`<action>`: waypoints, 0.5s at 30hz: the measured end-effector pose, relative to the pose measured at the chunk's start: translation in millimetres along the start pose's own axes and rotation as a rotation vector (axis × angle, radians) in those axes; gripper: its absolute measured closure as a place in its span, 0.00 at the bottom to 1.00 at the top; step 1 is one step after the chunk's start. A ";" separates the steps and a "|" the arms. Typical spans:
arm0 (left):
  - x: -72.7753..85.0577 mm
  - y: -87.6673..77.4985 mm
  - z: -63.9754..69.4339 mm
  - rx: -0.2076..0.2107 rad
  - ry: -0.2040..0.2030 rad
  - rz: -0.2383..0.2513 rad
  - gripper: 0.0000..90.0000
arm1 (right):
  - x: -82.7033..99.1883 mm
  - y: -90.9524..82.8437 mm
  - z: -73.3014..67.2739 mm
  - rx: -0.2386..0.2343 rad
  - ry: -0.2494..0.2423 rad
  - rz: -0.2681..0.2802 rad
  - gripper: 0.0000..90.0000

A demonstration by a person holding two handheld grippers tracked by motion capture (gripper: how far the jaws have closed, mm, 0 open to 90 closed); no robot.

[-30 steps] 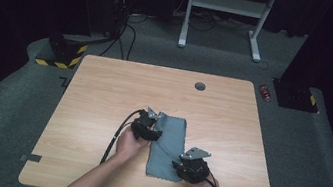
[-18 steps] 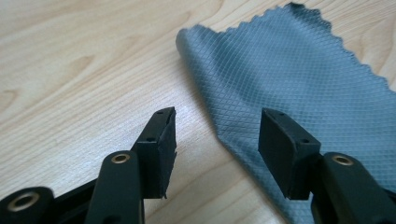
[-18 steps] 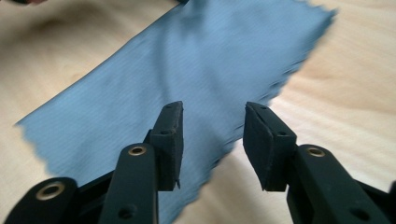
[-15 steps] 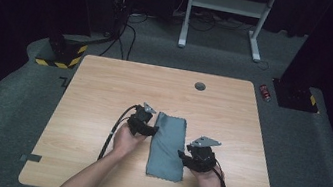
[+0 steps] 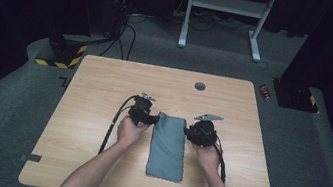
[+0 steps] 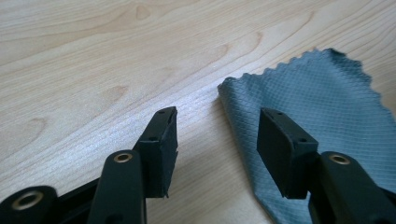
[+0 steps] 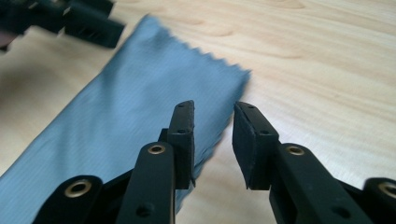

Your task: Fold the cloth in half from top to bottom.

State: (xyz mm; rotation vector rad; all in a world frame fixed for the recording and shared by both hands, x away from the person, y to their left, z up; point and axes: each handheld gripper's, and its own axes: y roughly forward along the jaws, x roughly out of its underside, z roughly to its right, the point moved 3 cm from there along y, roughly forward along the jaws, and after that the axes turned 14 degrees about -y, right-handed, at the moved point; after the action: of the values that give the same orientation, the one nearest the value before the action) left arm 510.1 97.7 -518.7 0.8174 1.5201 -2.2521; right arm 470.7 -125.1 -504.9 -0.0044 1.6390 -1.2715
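Note:
A grey-blue cloth (image 5: 167,147) lies folded into a long strip on the wooden table (image 5: 94,87), with a zigzag edge at its far end. My left gripper (image 5: 149,118) is at the cloth's far left corner. In the left gripper view it (image 6: 217,114) is open, low over the table, with the cloth (image 6: 322,98) edge between its jaws. My right gripper (image 5: 191,133) is at the far right corner. In the right gripper view it (image 7: 214,106) is open with a narrower gap, straddling the cloth (image 7: 135,93) edge, and the left gripper (image 7: 88,23) shows beyond.
A dark round grommet (image 5: 200,86) sits in the table near its far edge. Grey tape marks (image 5: 31,157) lie on the near corners. On the floor beyond are a red can (image 5: 266,92), a white desk frame (image 5: 229,4) and cables.
The right gripper has moved away from the person along the cloth's right edge, from the near end to the far corner. The left gripper shifted slightly farther. The cloth has not moved.

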 end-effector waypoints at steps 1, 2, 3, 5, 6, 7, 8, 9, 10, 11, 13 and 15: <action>-1.5 0.4 1.0 0.003 0.004 0.005 0.54 | -2.2 4.1 4.2 0.012 0.009 0.000 0.77; -3.1 1.0 2.6 0.008 0.011 0.008 0.54 | -3.7 7.4 7.2 0.020 0.012 -0.005 0.78; -4.1 1.8 4.6 0.016 0.010 0.006 0.54 | -5.1 10.3 9.5 0.028 0.021 -0.014 0.78; -6.6 3.9 8.7 0.025 0.018 0.013 0.54 | -7.0 15.6 13.8 0.042 0.029 -0.015 0.78; -7.2 5.2 9.5 0.024 0.016 0.006 0.54 | -7.4 18.8 15.7 0.044 0.035 -0.023 0.78; -7.6 7.7 10.6 0.021 0.015 -0.004 0.54 | -7.9 21.2 17.0 0.041 0.038 -0.034 0.78; -7.8 11.2 11.6 0.011 0.020 -0.013 0.54 | -8.7 24.2 17.9 0.041 0.042 -0.041 0.78; -8.1 13.0 11.5 0.004 0.028 -0.020 0.54 | -10.4 27.5 18.6 0.043 0.041 -0.049 0.78; -8.2 16.1 12.2 0.001 0.030 -0.030 0.55 | -11.8 29.4 18.7 0.041 0.042 -0.053 0.78; -8.2 18.1 12.9 0.001 0.026 -0.030 0.56 | -13.8 32.1 19.2 0.050 0.030 -0.042 0.78; -8.9 21.2 12.8 -0.005 0.038 -0.044 0.60 | -14.7 36.9 20.2 0.045 0.040 -0.057 0.77; -8.9 23.2 12.6 0.002 0.035 -0.058 0.66 | -15.1 41.5 20.7 0.046 0.044 -0.073 0.77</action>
State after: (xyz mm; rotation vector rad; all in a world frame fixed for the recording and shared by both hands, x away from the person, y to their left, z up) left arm 526.1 76.4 -527.1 0.8271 1.5771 -2.2925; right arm 514.5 -113.4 -522.8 -0.0078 1.6600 -1.3737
